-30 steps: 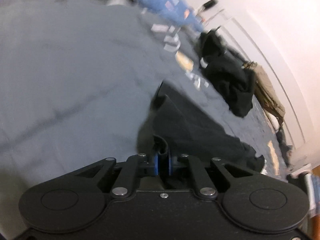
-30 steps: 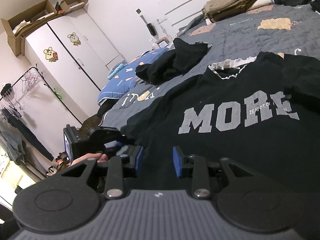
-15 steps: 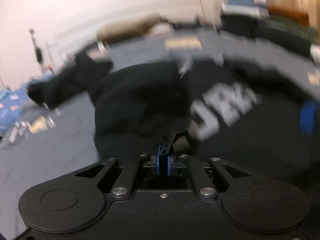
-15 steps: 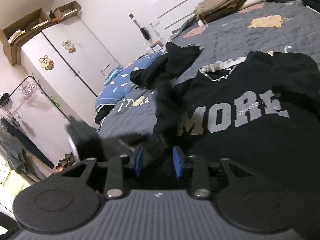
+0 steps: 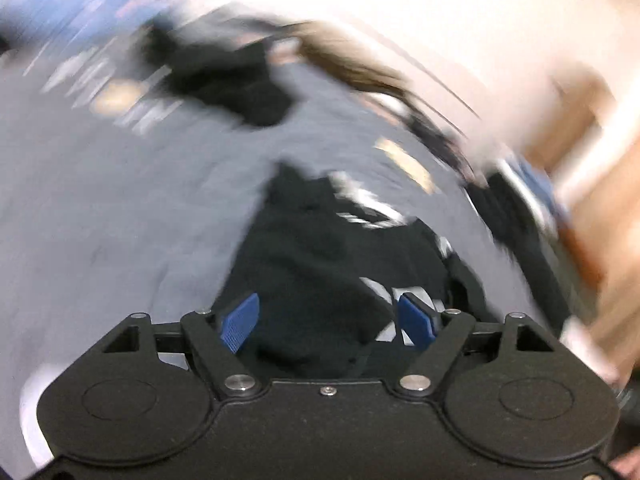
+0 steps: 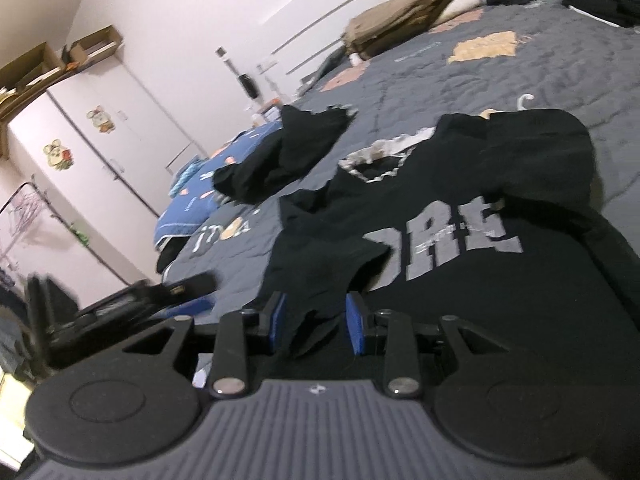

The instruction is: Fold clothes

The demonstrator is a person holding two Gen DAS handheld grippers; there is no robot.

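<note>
Left wrist view, heavily blurred: the left hand-held gripper (image 5: pixel 328 322) has its jaws opening, the blue pads (image 5: pixel 239 322) set wide apart. The black shirt (image 5: pixel 320 264) lies on the grey bed (image 5: pixel 120 208) directly ahead of and below the pads; its cloth shows between them, but neither pad presses on it. The shirt runs away from the gripper toward its white-trimmed collar (image 5: pixel 372 212) at the far end. Another dark garment (image 5: pixel 236 80) lies farther up the bed, well apart from the shirt.

Right wrist view: the right hand-held gripper (image 6: pixel 316 324) has its jaws partly open, a loose flap of the shirt (image 6: pixel 460 240) between its pads (image 6: pixel 356 326); whether they press on it I cannot tell. The shirt lies flat on the bed (image 6: pixel 540 80), front up, grey letters (image 6: pixel 448 240) showing. Its long axis runs from the gripper away and slightly left toward the collar (image 6: pixel 380 160). A sleeve (image 6: pixel 320 256) is folded in over the left of the chest, covering the start of the lettering. The left hand-held gripper (image 6: pixel 168 300) shows blurred at the lower left, beside the shirt's edge. A black garment (image 6: pixel 280 160) lies beyond on the left, a tan pile (image 6: pixel 400 28) by the far wall.
</note>
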